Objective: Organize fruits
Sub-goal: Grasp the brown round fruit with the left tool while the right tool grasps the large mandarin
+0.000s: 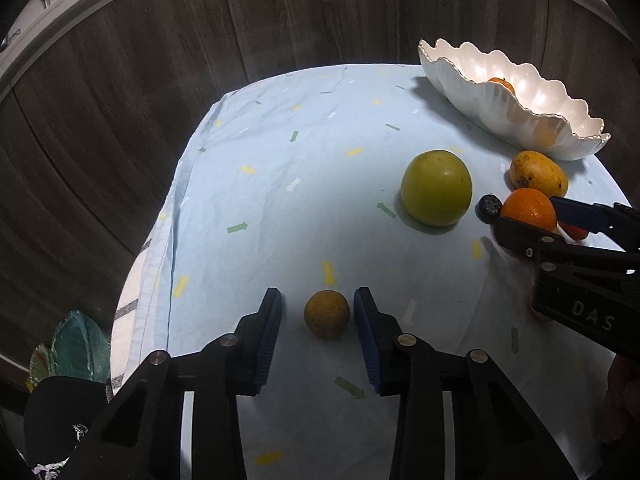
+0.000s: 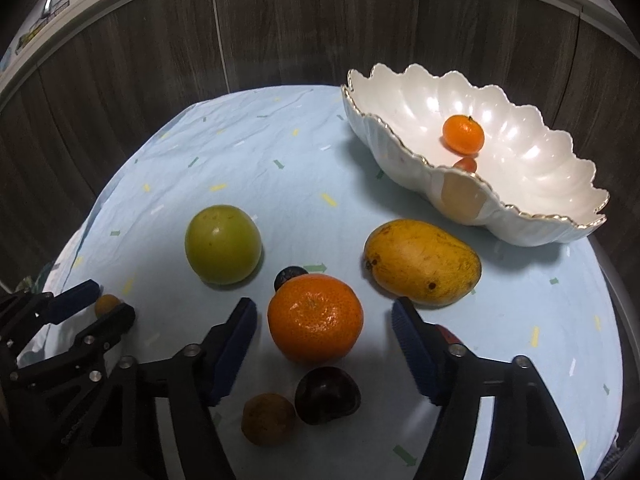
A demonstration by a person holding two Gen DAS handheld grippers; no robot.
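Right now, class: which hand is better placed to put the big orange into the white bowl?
Right: its jaws already flank the big orange, near the white bowl; the left gripper brackets a small brown fruit.

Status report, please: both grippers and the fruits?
Left gripper open around small fruit. Right gripper open around orange. Bowl holds two fruits. Nothing blocking.

The right gripper [image 2: 324, 320] straddles a large mandarin [image 2: 315, 317] without touching, near the mango [image 2: 422, 262]
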